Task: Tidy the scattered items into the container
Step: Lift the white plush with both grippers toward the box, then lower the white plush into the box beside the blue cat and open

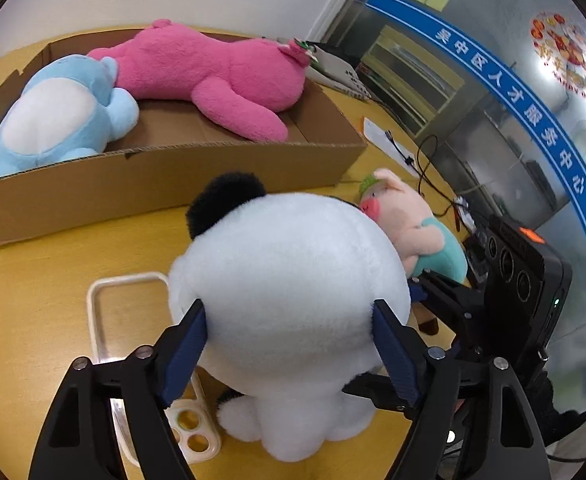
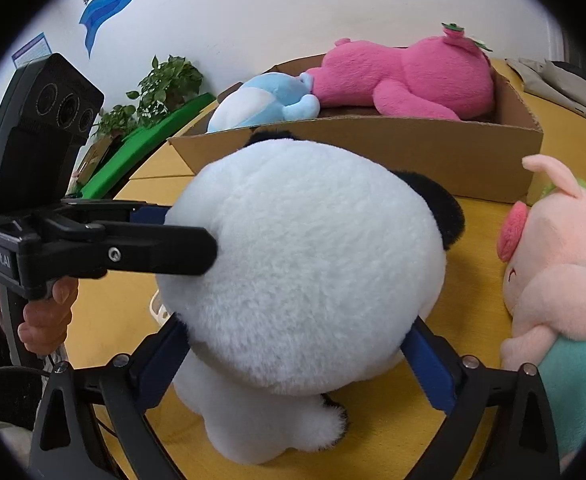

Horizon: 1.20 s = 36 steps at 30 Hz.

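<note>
A white panda plush [image 1: 289, 264] with black ears stands upright on the yellow table [image 1: 33, 280], its back to me. My left gripper [image 1: 289, 340] has its blue pads [image 1: 185, 344] pressed into both sides of the panda's head. My right gripper [image 2: 293, 356] clasps the same panda [image 2: 305, 264] lower down, its pads [image 2: 429, 364] sunk in the fur under the head. Behind stands the cardboard box [image 1: 173, 176], holding a blue plush [image 1: 57, 120] and a pink plush [image 1: 221, 76]. A pink pig plush [image 2: 553, 264] in teal clothes lies to the right of the panda.
A white plastic tray [image 1: 105, 320] with round wells lies left of the panda. Cables [image 1: 425, 168] and papers [image 1: 381, 136] lie beyond the pig. In the right wrist view a green board [image 2: 141, 148] and a potted plant [image 2: 165, 80] stand off the table's left edge.
</note>
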Each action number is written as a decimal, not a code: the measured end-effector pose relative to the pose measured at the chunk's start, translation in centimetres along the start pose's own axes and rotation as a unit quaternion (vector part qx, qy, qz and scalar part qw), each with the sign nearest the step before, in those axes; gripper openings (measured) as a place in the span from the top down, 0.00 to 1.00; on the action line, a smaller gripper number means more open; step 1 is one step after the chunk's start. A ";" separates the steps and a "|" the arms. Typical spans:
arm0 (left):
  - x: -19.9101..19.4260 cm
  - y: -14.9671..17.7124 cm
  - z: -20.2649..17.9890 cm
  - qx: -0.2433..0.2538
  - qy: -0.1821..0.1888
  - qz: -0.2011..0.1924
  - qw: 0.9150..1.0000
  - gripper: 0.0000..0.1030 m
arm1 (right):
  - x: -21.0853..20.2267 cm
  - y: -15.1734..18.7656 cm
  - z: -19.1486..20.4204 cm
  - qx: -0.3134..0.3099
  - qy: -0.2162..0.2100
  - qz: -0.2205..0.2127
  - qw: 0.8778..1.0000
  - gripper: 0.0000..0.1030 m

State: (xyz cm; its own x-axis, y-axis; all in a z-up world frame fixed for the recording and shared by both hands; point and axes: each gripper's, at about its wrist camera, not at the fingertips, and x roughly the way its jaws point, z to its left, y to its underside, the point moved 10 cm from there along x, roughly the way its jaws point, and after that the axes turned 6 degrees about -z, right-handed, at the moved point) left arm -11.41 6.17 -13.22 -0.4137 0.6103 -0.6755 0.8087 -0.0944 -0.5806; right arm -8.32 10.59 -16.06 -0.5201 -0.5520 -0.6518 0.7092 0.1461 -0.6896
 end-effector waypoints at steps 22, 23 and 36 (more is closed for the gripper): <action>-3.6 -2.5 -2.6 0.046 0.026 -0.047 0.997 0.34 | -2.5 -2.4 1.3 0.050 -0.036 -0.081 0.995 0.21; -4.4 -3.7 -3.2 0.057 0.022 -0.061 0.996 0.34 | -3.2 -3.5 1.6 0.042 -0.035 -0.089 0.995 0.21; -4.8 -20.3 3.9 -0.004 -0.018 -0.115 0.993 0.33 | 1.0 -22.4 1.7 -0.034 -0.053 -0.139 0.988 0.21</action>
State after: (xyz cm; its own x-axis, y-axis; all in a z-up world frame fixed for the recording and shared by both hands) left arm -27.49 2.09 0.04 -0.6027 0.5863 -0.5412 0.6941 0.0506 -0.7181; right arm -23.96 5.38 -0.73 -0.6348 -0.6606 -0.4008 0.5109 0.0303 -0.8591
